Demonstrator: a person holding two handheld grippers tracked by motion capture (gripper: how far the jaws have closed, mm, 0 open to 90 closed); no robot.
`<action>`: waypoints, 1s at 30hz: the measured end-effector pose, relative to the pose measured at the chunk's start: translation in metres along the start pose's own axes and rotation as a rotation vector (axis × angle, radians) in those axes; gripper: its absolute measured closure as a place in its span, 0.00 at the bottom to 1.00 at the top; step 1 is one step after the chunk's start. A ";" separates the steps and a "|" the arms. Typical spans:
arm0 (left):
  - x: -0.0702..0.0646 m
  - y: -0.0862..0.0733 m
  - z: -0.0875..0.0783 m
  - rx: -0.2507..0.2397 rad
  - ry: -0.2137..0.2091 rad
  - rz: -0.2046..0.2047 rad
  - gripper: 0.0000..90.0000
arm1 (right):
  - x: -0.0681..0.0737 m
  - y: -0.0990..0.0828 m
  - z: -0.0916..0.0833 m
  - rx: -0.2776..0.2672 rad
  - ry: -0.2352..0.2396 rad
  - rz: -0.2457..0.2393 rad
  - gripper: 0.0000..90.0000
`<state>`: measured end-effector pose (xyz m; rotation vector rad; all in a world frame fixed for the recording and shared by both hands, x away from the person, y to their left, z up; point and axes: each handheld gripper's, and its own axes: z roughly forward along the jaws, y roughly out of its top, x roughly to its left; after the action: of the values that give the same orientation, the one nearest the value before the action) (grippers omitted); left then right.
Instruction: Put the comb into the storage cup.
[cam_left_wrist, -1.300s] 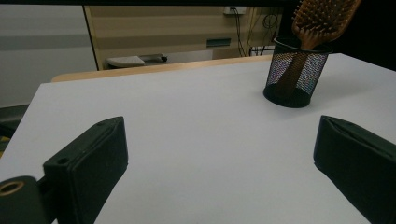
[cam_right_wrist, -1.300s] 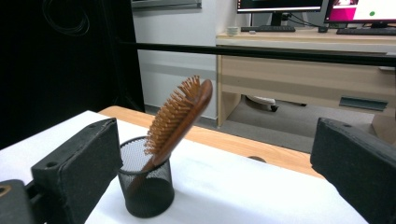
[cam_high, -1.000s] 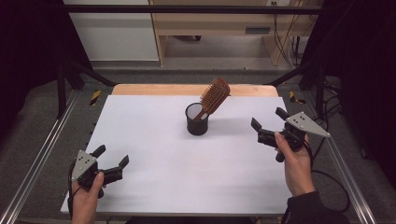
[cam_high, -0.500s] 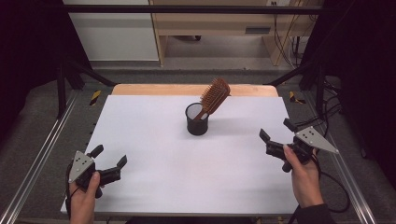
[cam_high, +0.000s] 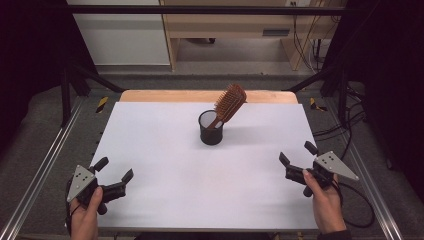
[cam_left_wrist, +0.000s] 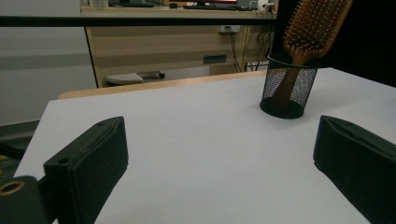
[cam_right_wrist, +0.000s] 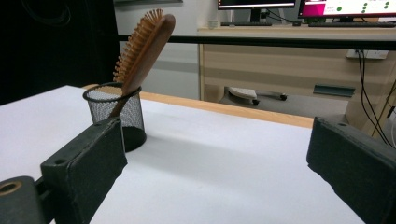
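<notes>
Two grippers rest low at the near edge of the white desk (cam_high: 165, 150), one at each corner, and both are well apart from the things at its middle. On the left gripper (cam_high: 114, 175) the fingers (cam_left_wrist: 88, 163) are spread wide with nothing between them; the right gripper (cam_high: 296, 155) also has its fingers (cam_right_wrist: 84, 172) spread and empty. A wooden hairbrush (cam_high: 229, 104) stands handle-down in a black mesh cup (cam_high: 210, 129) toward the far middle of the desk, leaning so its bristled head tilts up and to the right above the rim. No brand, label or lettering can be read on the brush, the cup or the grippers. In the right gripper view, monitors (cam_right_wrist: 345, 8) sit on a wooden bench behind the desk; their screens show coloured marks too small to read.
</notes>
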<state>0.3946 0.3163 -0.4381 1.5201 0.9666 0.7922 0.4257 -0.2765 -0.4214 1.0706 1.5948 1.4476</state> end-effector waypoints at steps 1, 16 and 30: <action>0.000 0.000 -0.001 -0.004 -0.002 -0.004 0.04 | 0.000 -0.002 -0.001 0.002 0.000 0.000 0.05; -0.003 -0.004 -0.006 -0.023 -0.019 -0.023 0.04 | 0.007 -0.025 -0.005 0.018 0.048 0.005 0.03; -0.011 -0.003 -0.002 -0.032 -0.054 0.003 0.04 | 0.021 -0.033 0.005 0.044 0.129 -0.007 0.03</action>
<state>0.3872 0.3079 -0.4407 1.5086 0.9080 0.7619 0.4184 -0.2560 -0.4545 1.0133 1.7262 1.5095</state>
